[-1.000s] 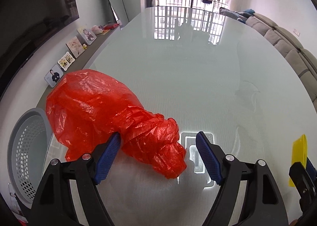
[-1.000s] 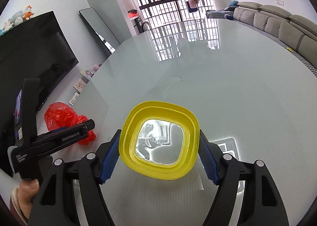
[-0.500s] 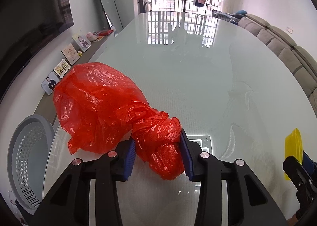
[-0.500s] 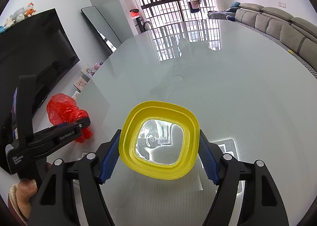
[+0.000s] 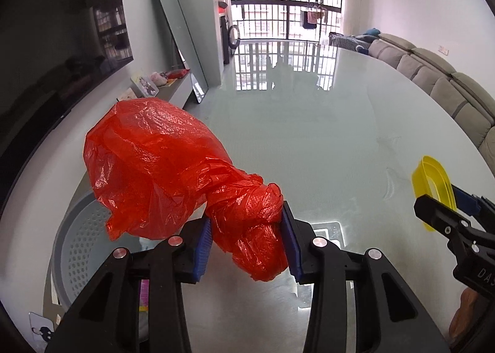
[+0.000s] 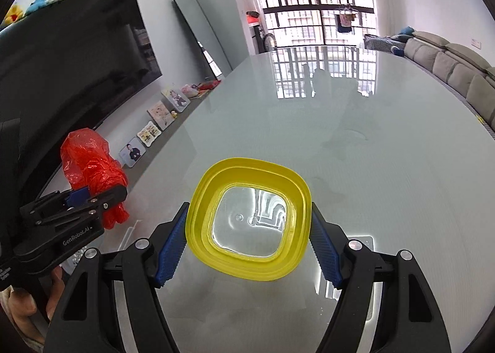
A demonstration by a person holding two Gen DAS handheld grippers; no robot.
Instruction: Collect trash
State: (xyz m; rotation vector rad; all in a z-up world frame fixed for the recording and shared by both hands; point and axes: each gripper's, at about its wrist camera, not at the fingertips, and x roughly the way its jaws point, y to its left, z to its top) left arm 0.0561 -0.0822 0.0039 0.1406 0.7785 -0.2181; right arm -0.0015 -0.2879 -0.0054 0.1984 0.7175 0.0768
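Lifted since the earlier frame, the red bag now hangs off the table, its knotted neck pinched between the left gripper fingers, likely for the basket below. Right gripper fingers clamp a yellow cup between them.

Glossy pale glass table beyond fingers; grey perforated plastic basket lower left; grey fabric sofa far right; black television left.
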